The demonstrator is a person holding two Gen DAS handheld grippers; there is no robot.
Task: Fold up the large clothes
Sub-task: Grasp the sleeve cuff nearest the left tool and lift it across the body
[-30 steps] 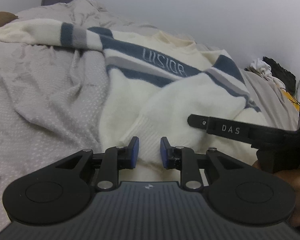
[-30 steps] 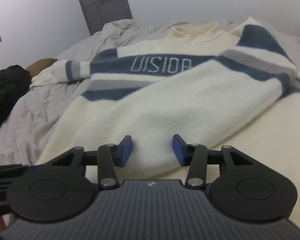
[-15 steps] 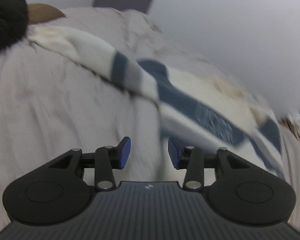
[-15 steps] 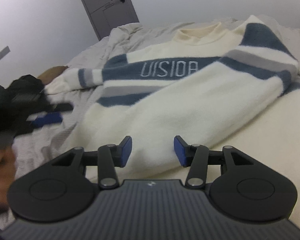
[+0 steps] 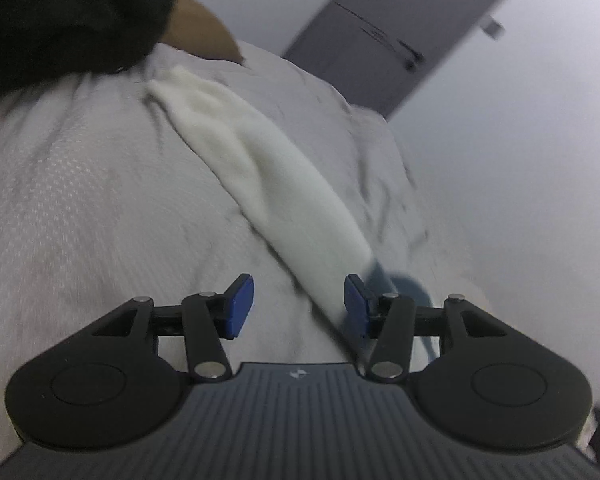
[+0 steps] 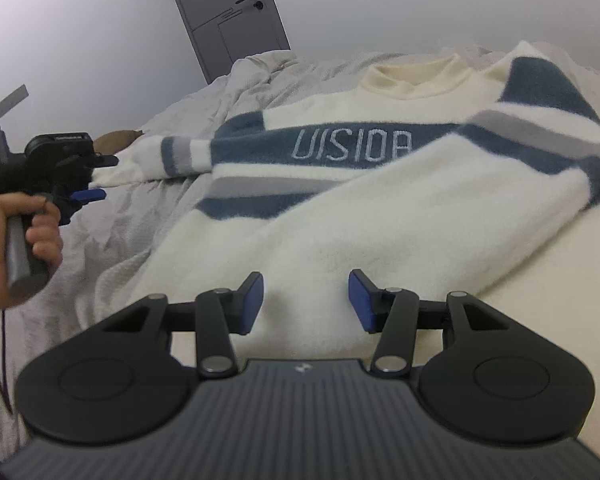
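A cream sweater (image 6: 380,232) with blue and grey stripes and pale lettering lies spread on the bed, its right side folded over the body. Its left sleeve (image 5: 268,168) stretches diagonally across the grey bedspread (image 5: 80,208). My left gripper (image 5: 299,306) hovers over that sleeve near the blue stripe. Its jaws are opening; the sleeve runs under them close to the right pad (image 5: 356,306), unpressed. In the right wrist view a hand (image 6: 16,236) holds the left gripper (image 6: 104,178) by the cuff end. My right gripper (image 6: 306,302) stands open over the sweater's near edge.
A black garment (image 5: 60,12) and a brown pillow (image 5: 204,28) lie beyond the cuff. A grey door (image 6: 228,20) stands behind the rumpled bedspread (image 6: 112,248). White walls close the far side.
My left gripper has swung left from the sweater's near edge to the outstretched sleeve, rolling as it went, and its jaws have widened. The right gripper has stayed where it was.
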